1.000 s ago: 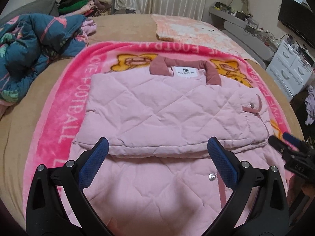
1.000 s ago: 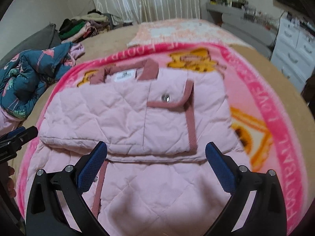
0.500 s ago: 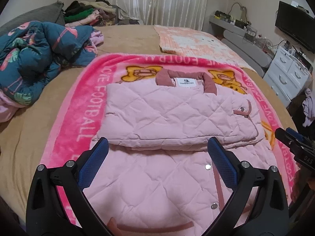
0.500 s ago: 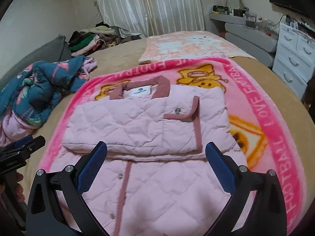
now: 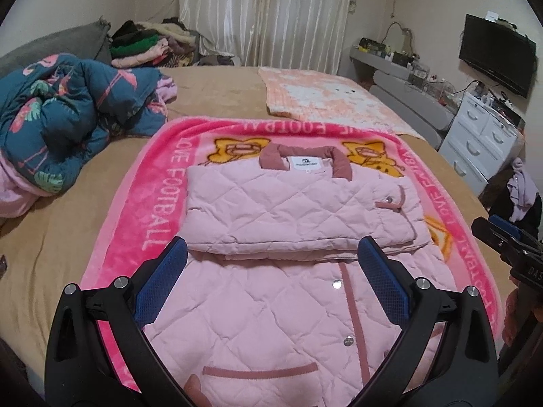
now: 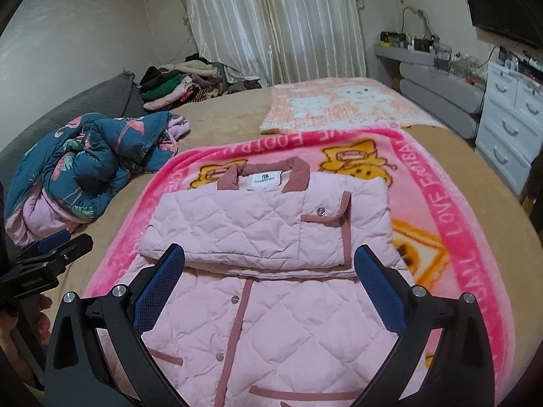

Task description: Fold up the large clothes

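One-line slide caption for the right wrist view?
Open right gripper above a partly folded pink quilted jacket on a pink cartoon blanket; left gripper at frame edge.

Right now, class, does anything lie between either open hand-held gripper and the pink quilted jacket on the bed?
Nothing visible does. The left hand-held gripper and right hand-held gripper both look straight onto the pink quilted jacket, with only air between.

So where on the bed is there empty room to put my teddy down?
Bare tan bed lies between the flamingo quilt and the peach blanket, and left of the pink blanket. The pink jacket fills the middle; clothes pile crowds the far corner.
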A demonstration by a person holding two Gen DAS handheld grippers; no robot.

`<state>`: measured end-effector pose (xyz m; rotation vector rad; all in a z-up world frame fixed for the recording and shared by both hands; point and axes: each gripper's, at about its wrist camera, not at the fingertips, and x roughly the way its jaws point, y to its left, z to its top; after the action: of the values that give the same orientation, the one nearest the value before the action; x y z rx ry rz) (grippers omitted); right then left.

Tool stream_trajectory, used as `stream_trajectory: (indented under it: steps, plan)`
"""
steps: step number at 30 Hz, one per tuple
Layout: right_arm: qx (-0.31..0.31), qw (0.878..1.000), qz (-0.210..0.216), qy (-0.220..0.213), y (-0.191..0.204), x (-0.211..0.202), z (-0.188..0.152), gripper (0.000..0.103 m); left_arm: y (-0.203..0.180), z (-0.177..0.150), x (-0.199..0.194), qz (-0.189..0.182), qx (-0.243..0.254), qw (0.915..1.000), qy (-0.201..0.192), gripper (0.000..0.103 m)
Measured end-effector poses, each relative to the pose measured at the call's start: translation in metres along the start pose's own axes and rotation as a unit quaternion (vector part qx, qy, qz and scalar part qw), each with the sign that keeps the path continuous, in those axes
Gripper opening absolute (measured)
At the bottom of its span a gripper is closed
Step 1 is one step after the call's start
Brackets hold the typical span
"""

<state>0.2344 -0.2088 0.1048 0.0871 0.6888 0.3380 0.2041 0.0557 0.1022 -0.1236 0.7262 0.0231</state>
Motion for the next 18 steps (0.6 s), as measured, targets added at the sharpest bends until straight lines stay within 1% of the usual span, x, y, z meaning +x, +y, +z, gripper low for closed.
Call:
stream_trajectory:
  steps: [6,9,15,18]
  plan:
    - [-0.008,1.000,0.001,-0.023,0.005,-0.025,0.001,0.099,-0.005,-0.002,-0.019,0.005,0.011,0.9998,-0.014,0.094]
    - [-0.013,0.999,0.002,-0.034,0.007,-0.038,0.001,0.099,-0.007,-0.005,-0.030,0.014,0.020,0.9994,-0.024,0.094]
    - [-0.050,0.996,-0.013,-0.068,0.017,-0.065,-0.008,0.099,-0.011,-0.014,-0.049,0.022,0.033,0.9984,-0.041,0.094]
    - [-0.059,0.995,-0.015,-0.076,0.020,-0.074,-0.015,0.099,-0.014,-0.022,-0.056,0.024,0.039,0.9978,-0.048,0.094]
